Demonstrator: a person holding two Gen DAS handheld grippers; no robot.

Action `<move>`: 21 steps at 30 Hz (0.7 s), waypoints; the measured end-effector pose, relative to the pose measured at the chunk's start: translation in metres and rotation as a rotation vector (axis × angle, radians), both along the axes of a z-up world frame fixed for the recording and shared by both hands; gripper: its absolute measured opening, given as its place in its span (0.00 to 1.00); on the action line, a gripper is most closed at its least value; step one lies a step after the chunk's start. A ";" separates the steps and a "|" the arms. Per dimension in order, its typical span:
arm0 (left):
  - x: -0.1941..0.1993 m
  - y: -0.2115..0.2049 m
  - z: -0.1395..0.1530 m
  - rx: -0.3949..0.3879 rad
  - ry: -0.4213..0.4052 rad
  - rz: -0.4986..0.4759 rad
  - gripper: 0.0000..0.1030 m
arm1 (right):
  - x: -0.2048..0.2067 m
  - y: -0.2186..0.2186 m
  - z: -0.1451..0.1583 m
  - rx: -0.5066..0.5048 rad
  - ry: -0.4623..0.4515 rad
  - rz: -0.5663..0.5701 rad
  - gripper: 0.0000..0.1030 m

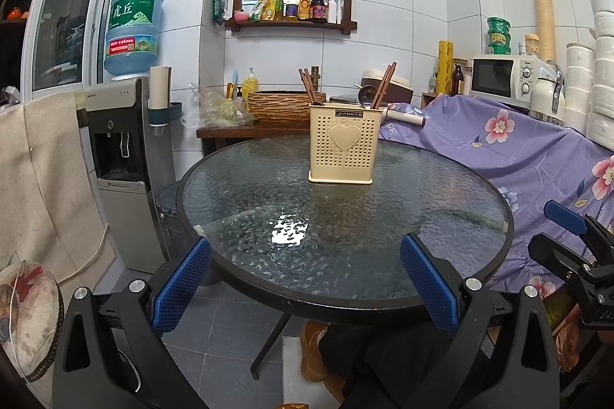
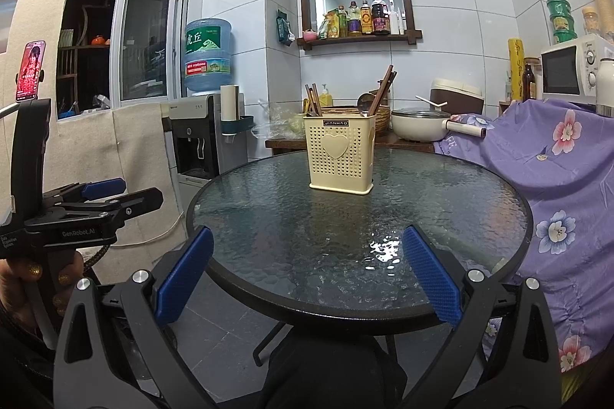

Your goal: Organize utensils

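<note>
A cream perforated utensil holder (image 1: 341, 143) (image 2: 339, 155) with a heart on its front stands upright at the far side of the round glass table (image 1: 268, 186) (image 2: 276, 202). Brown chopsticks (image 1: 385, 84) (image 2: 383, 88) and a metal ladle (image 1: 367, 95) (image 2: 364, 102) stick out of it. My left gripper (image 1: 305, 282) is open over the table's near edge, nothing between its blue pads. My right gripper (image 2: 307, 278) is likewise open and holds nothing. Both are well short of the holder. The right gripper also shows at the right edge (image 1: 568, 244) of the left wrist view, and the left gripper at the left (image 2: 96, 202) of the right wrist view.
A water dispenser (image 1: 119, 155) (image 2: 199, 140) stands left of the table. A purple floral cloth (image 1: 518, 155) (image 2: 564, 171) covers furniture on the right. Behind the table, a wooden counter holds a woven basket (image 1: 280, 106) and a white pan (image 2: 418, 123). A microwave (image 1: 506, 81) sits back right.
</note>
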State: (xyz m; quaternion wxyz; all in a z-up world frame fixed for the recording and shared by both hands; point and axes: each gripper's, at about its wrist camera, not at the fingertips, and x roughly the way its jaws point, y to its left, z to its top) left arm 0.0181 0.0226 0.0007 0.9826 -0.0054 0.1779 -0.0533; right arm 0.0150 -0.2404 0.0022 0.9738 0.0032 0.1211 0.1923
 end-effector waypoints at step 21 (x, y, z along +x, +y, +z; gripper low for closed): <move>0.000 0.000 0.001 -0.001 0.001 -0.001 0.94 | -0.001 -0.004 0.003 0.002 -0.003 -0.003 0.94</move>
